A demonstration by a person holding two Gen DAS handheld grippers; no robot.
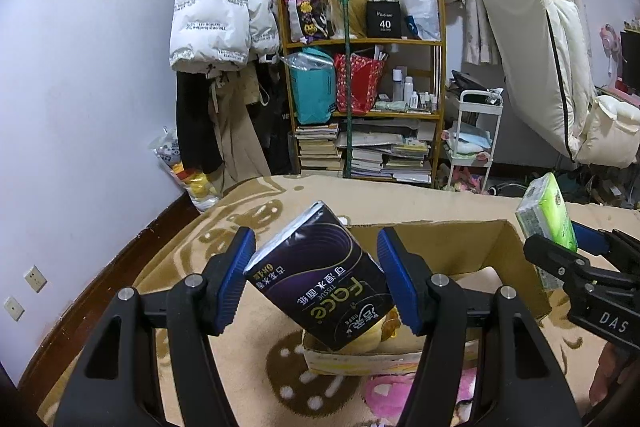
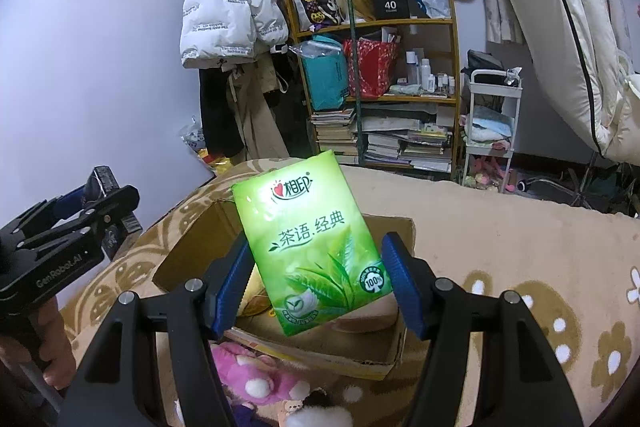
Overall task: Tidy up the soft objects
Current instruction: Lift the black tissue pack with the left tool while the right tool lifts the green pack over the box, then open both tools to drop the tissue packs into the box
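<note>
My left gripper [image 1: 316, 279] is shut on a dark purple tissue pack [image 1: 320, 279] and holds it tilted above the open cardboard box [image 1: 448, 239]. My right gripper [image 2: 316, 281] is shut on a green tissue pack [image 2: 312, 243], held over the same box [image 2: 396, 227]. The green pack also shows in the left wrist view [image 1: 548, 211], with the right gripper [image 1: 568, 247] beside it. The left gripper also shows in the right wrist view [image 2: 96, 203]. A yellow soft item [image 1: 384, 331] lies inside the box.
The box sits on a beige flower-patterned blanket [image 2: 520, 247]. A pink plush toy [image 2: 252, 375] lies in front of the box. Behind are a cluttered wooden shelf [image 1: 360, 87], a white jacket [image 1: 216, 11], a white cart [image 1: 476, 139] and a leaning mattress [image 1: 540, 47].
</note>
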